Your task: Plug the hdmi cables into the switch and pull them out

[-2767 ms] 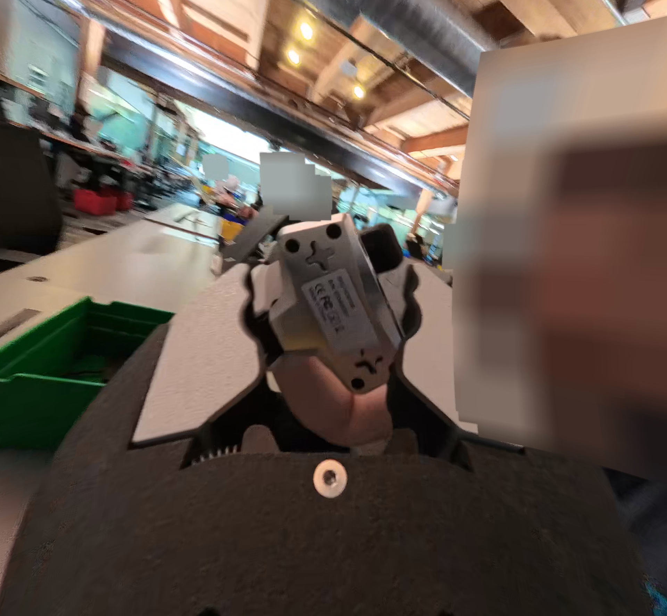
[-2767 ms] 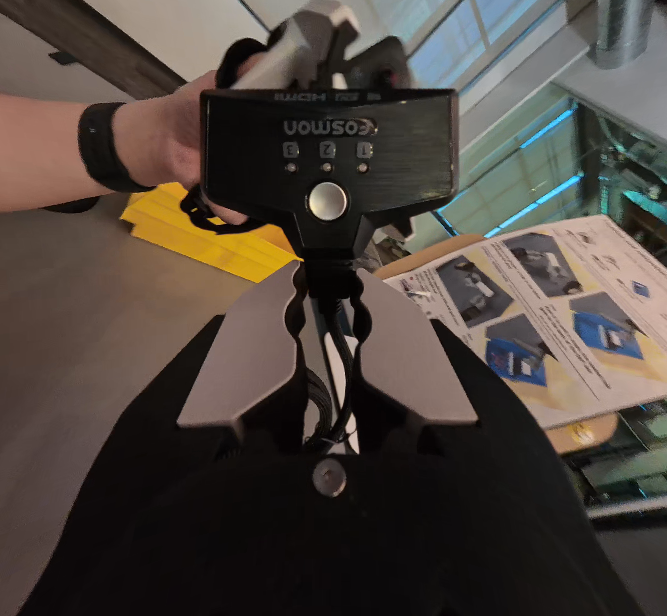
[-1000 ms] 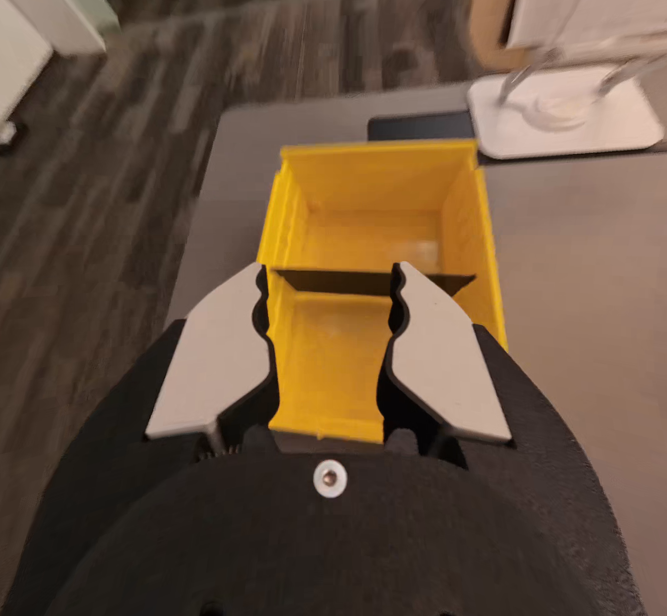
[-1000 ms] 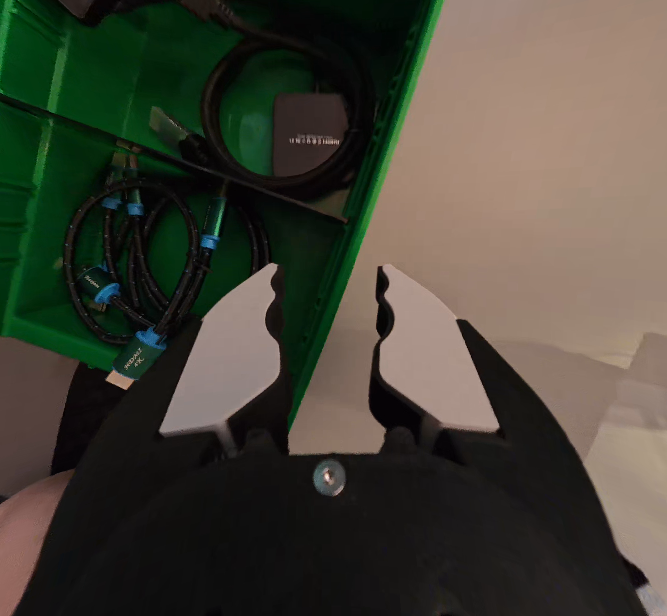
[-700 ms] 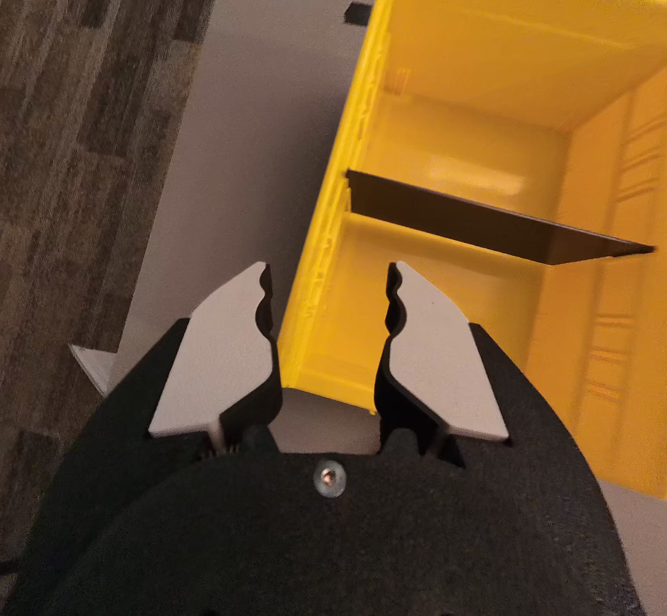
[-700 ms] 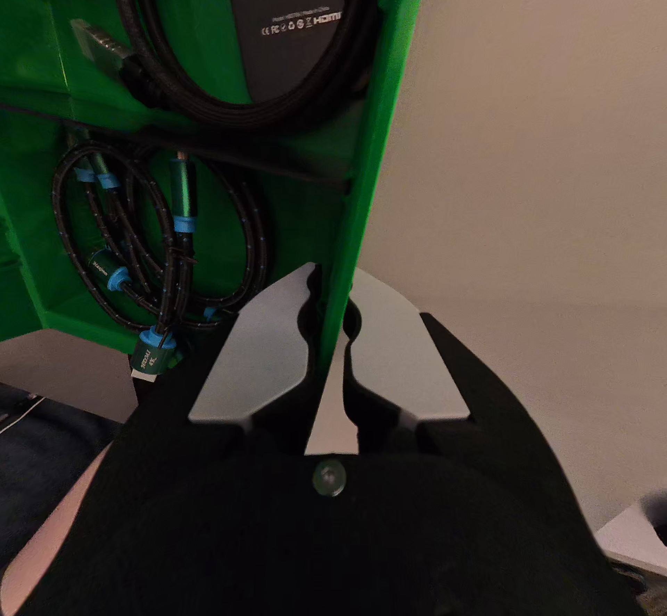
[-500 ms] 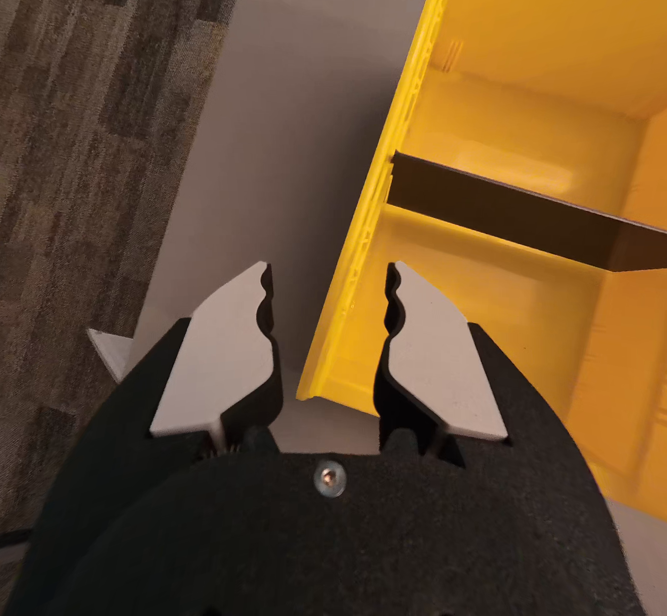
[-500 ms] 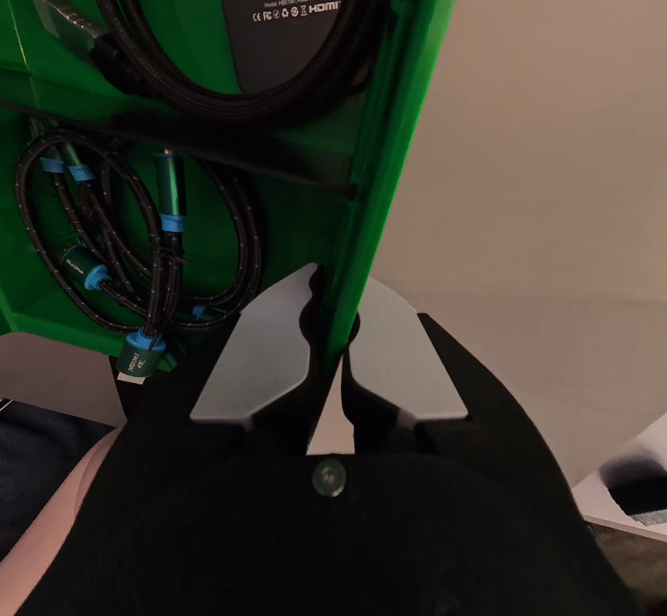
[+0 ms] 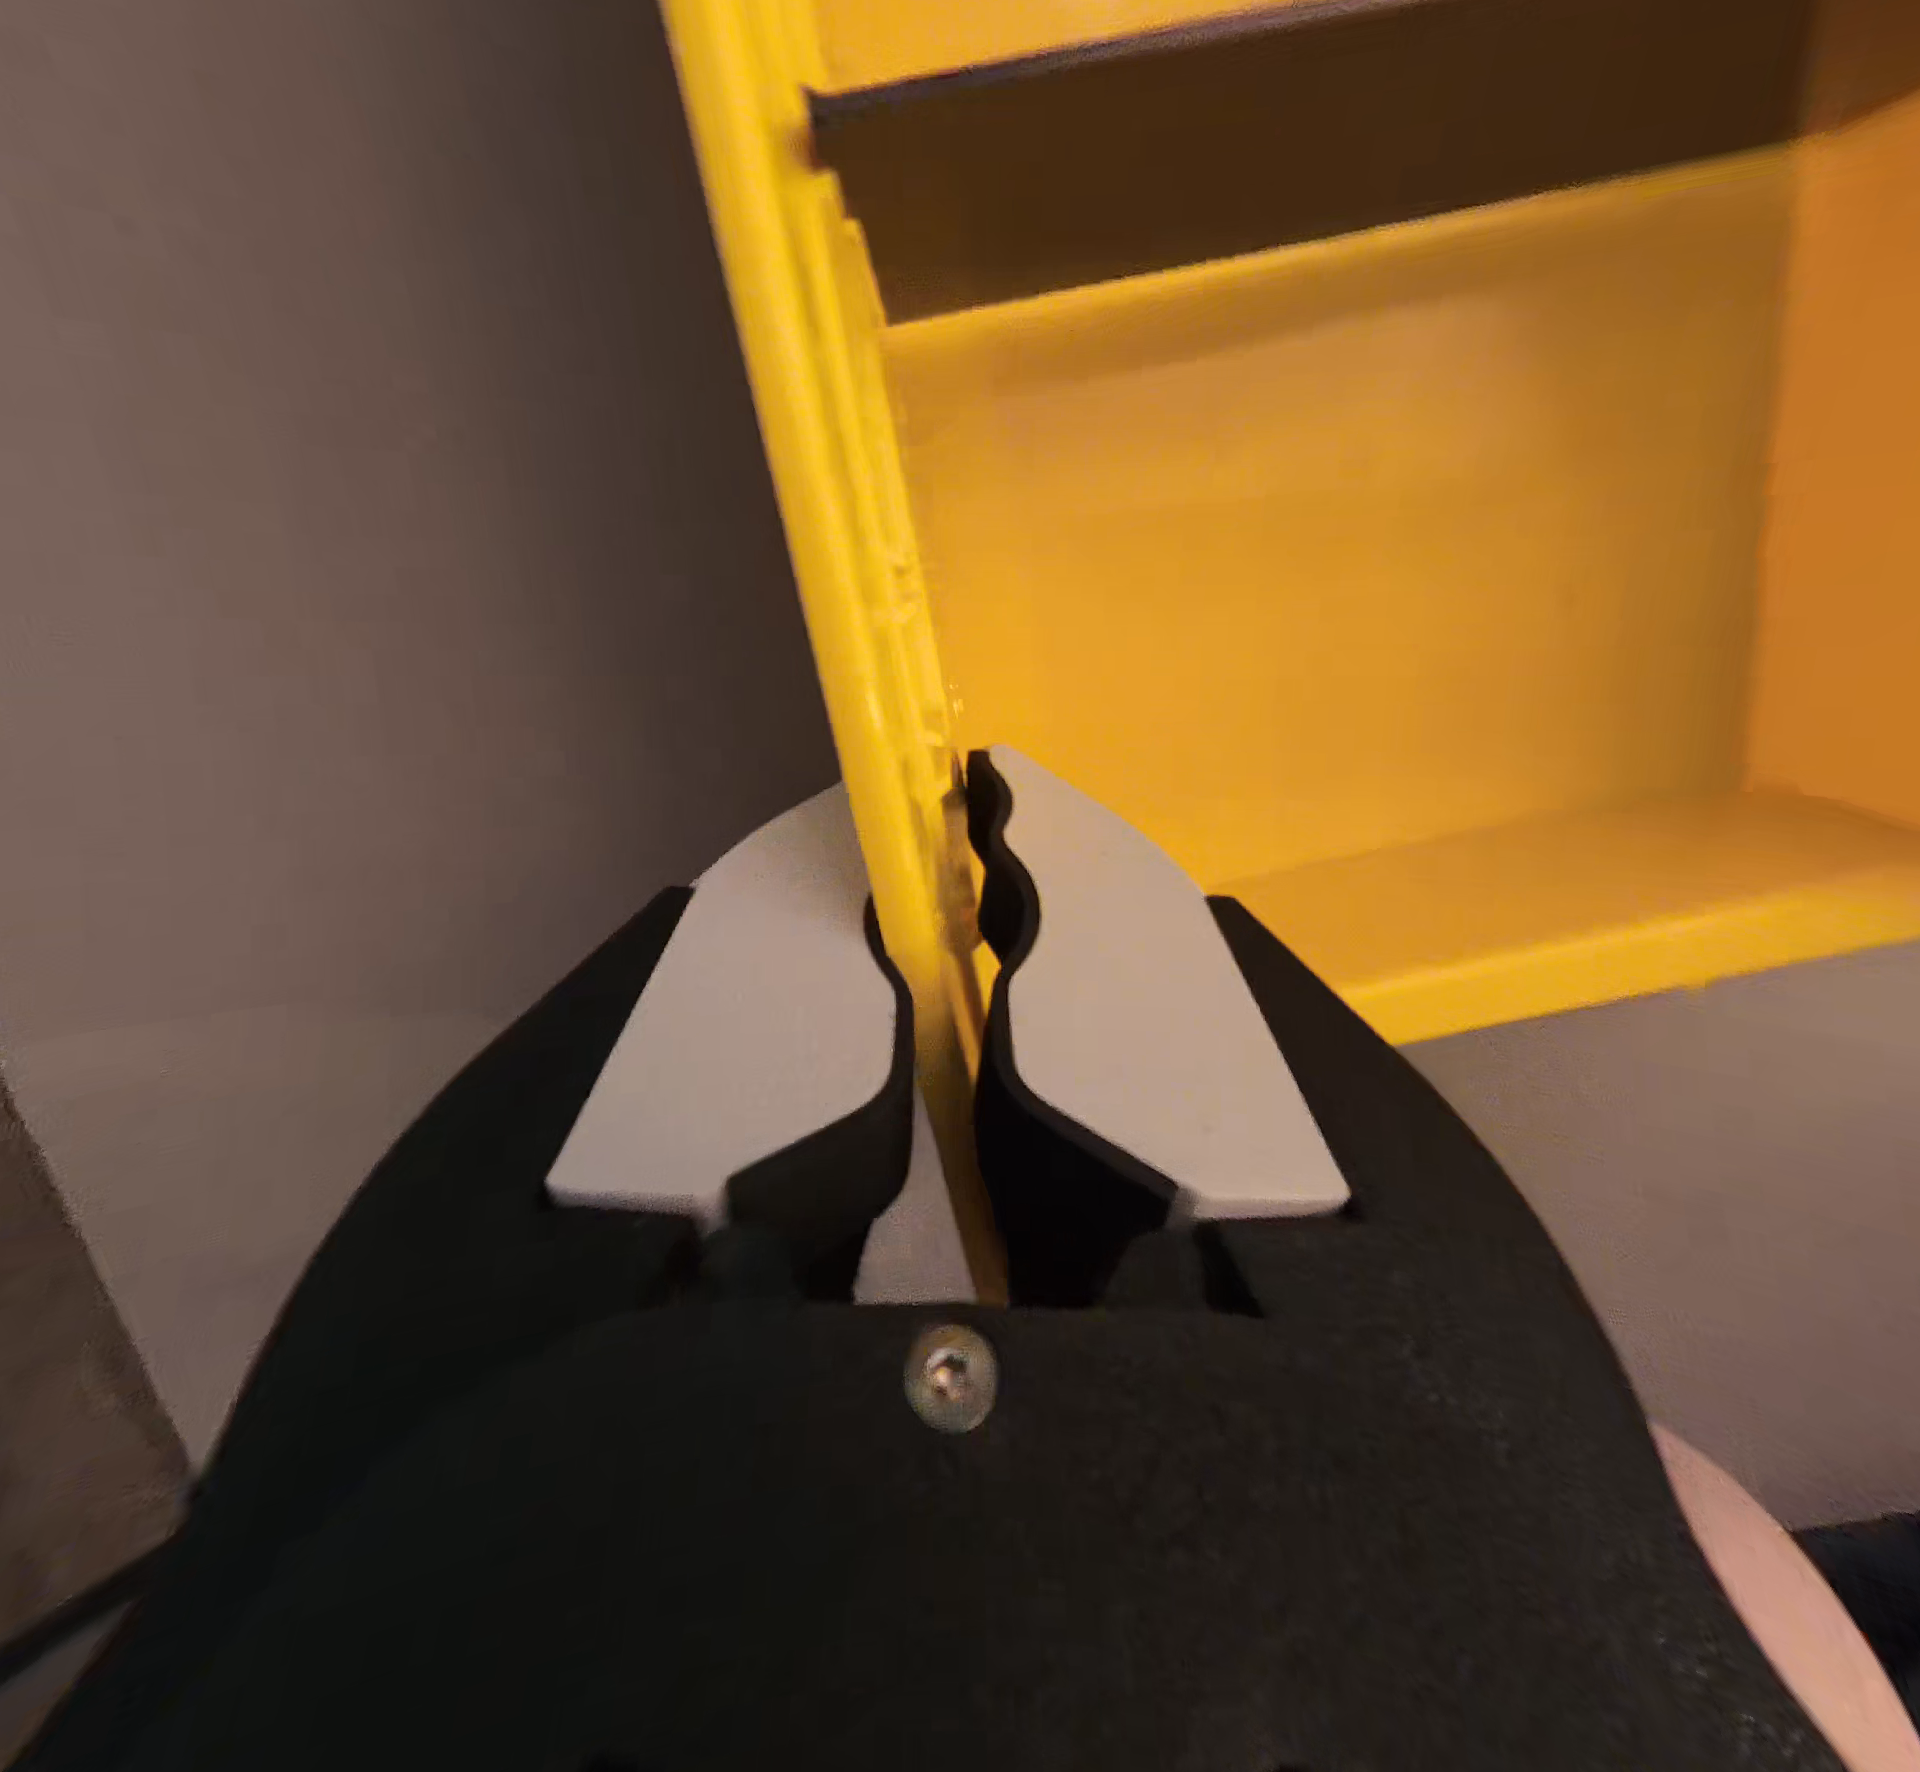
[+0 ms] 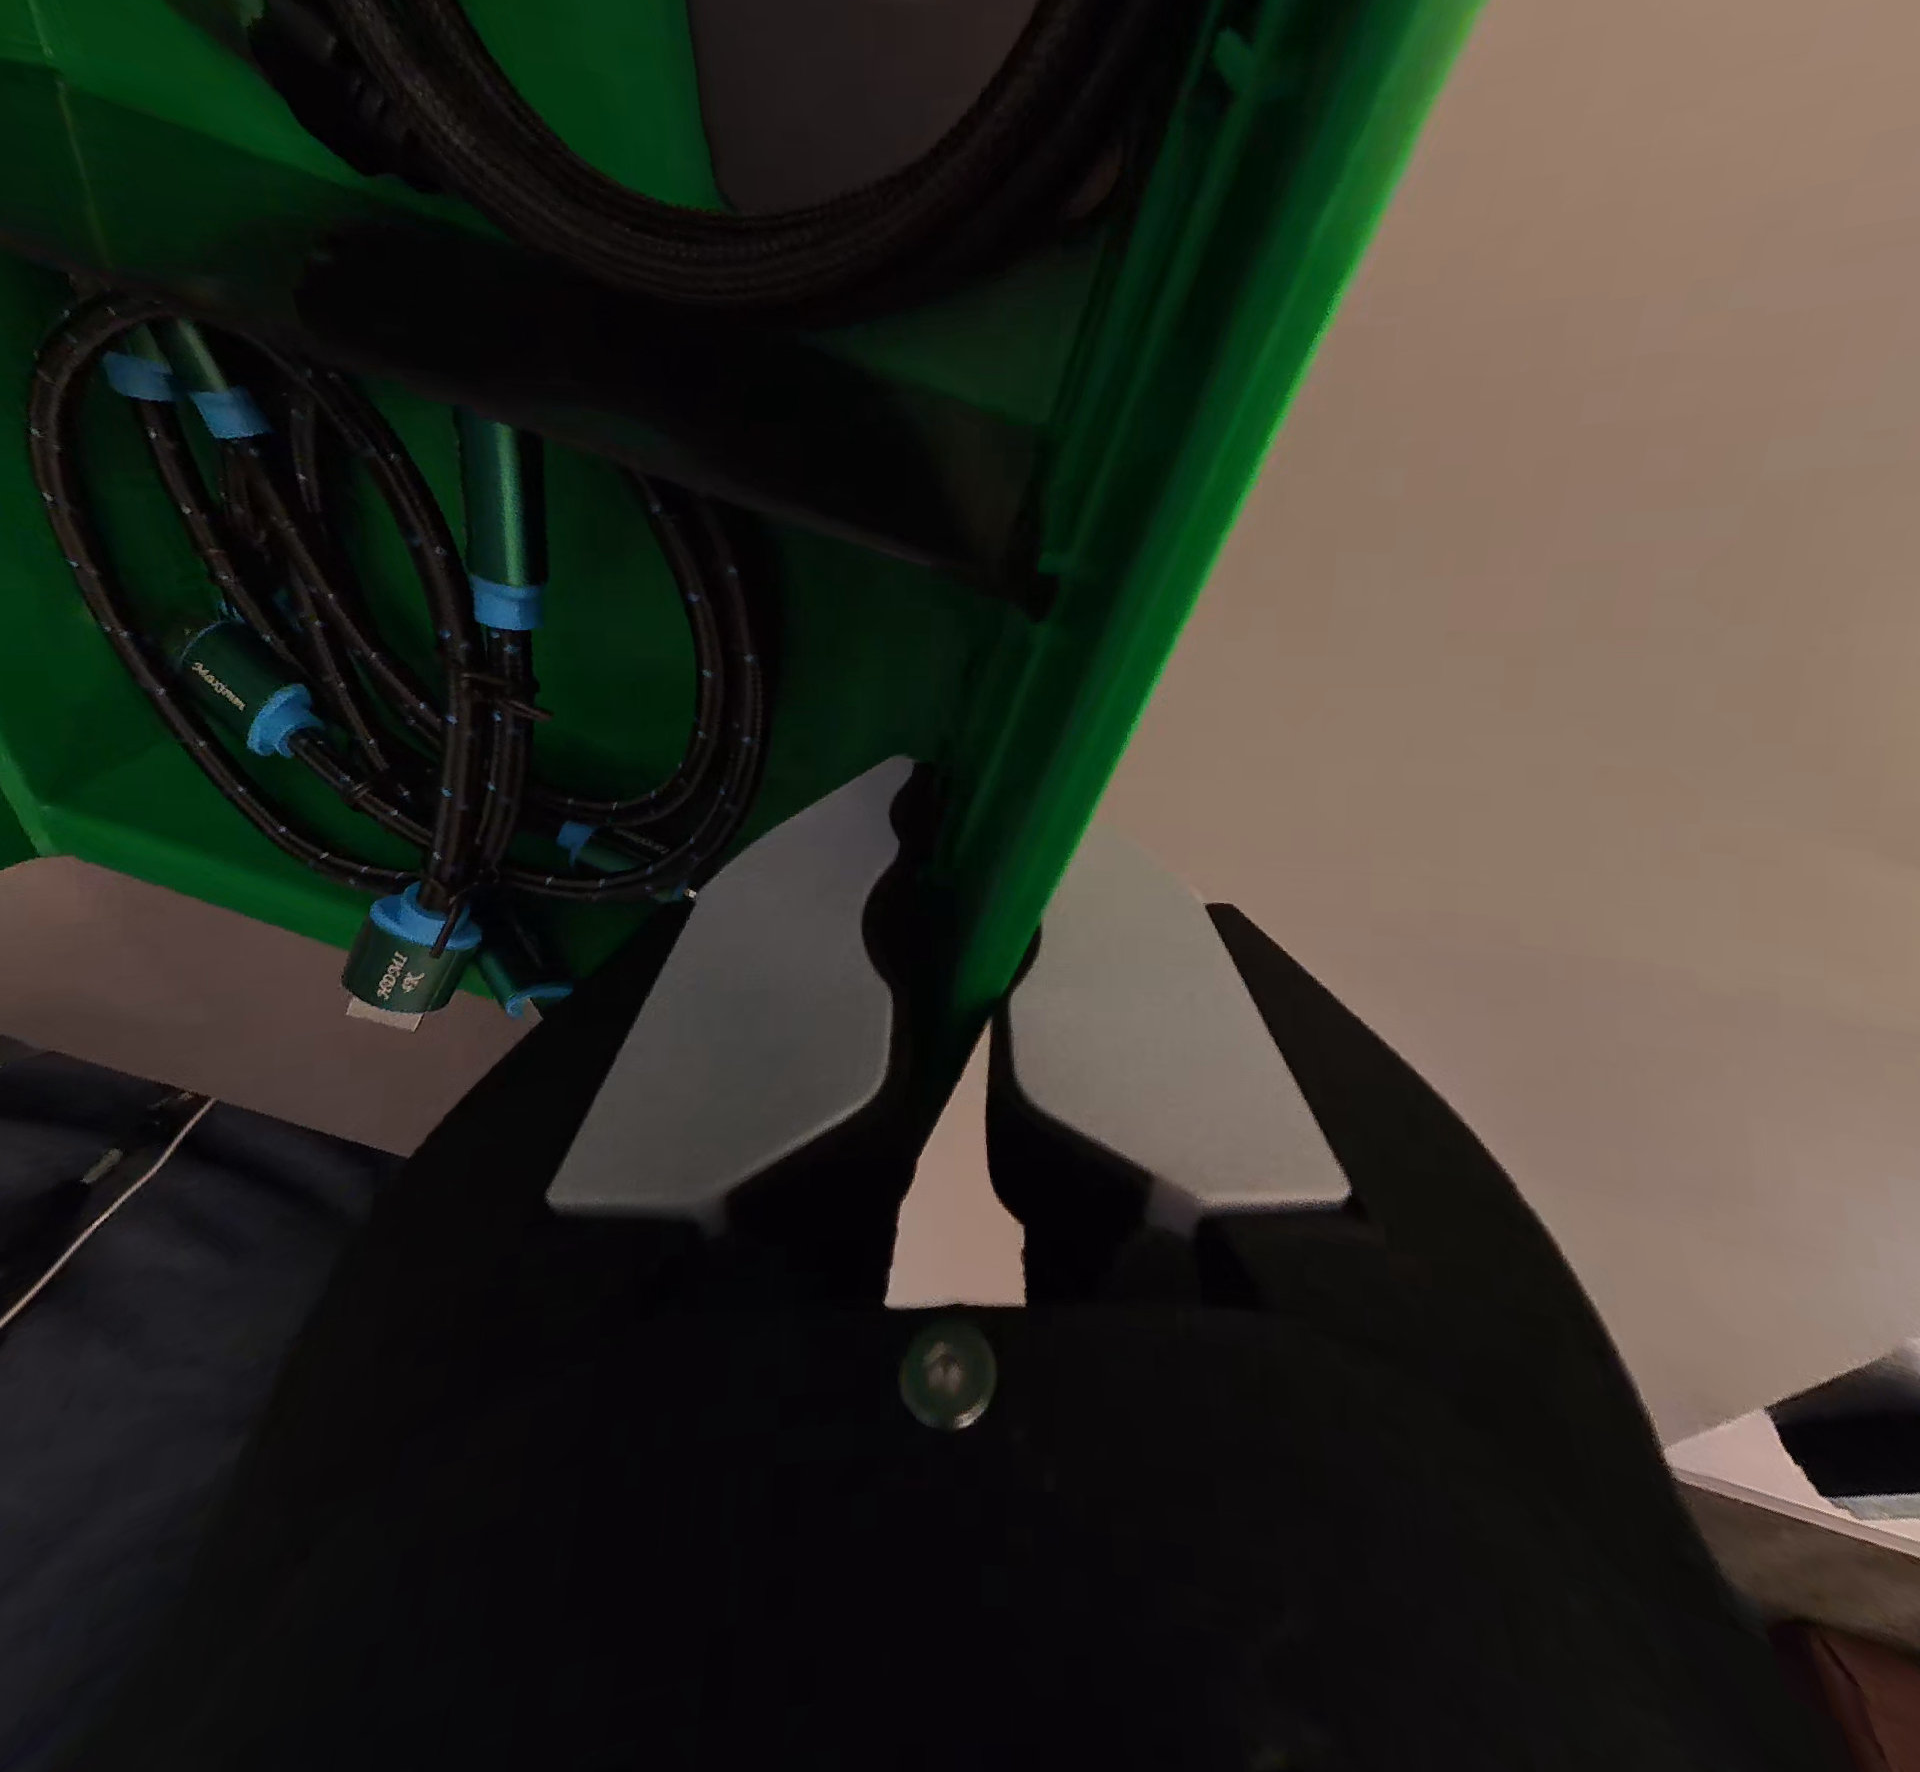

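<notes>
In the right wrist view, my right gripper (image 10: 987,808) is shut on the right wall of a green bin (image 10: 1195,372). The bin's far compartment holds the dark grey HDMI switch (image 10: 862,81), underside up, ringed by a thick black cable (image 10: 520,143). The near compartment holds coiled braided HDMI cables (image 10: 436,683) with green and blue plugs. In the left wrist view, my left gripper (image 9: 920,777) is shut on the left wall of an empty yellow bin (image 9: 790,372).
Each bin has a dark divider, in the left wrist view (image 9: 1351,112) and in the right wrist view (image 10: 727,434). Both bins stand on a grey table (image 9: 364,475). A white base (image 10: 1766,1473) lies at the lower right. Part of a person (image 9: 1039,1618) shows low in the left wrist view. The grippers' ends are close to 65 cm from one another.
My left gripper has moved onto the yellow bin's left wall and shut on it; half a second ago it was open. My right gripper stays shut on the green bin's wall.
</notes>
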